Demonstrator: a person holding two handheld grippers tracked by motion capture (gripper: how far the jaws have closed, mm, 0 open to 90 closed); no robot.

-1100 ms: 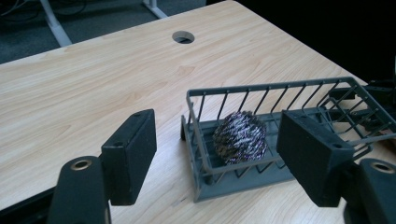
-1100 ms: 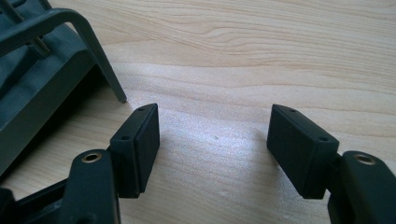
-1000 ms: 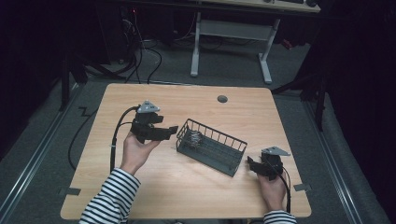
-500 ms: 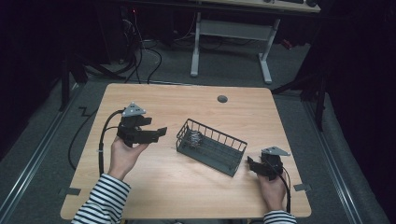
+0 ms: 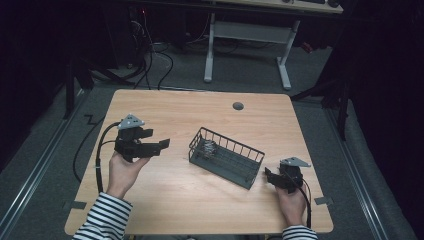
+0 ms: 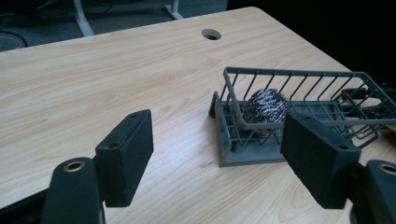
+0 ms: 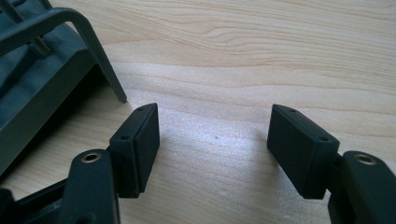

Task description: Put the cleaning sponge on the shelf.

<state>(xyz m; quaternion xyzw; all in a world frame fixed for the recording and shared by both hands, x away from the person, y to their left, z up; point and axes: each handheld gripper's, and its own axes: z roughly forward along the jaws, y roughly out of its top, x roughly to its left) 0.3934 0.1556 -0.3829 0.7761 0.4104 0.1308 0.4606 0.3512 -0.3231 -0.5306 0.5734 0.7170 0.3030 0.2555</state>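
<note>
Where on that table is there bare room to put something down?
The widest bare stretch is the far half of the table, from the wire basket back past the round hole. The near middle, between the two forearms, is bare too. It is tight where the right gripper sits beside the basket's end.

A dim lab or office: bare wooden desk point(image 5: 200, 200), loose floor cables point(image 5: 150, 55), another desk frame point(image 5: 250, 35) behind.
</note>
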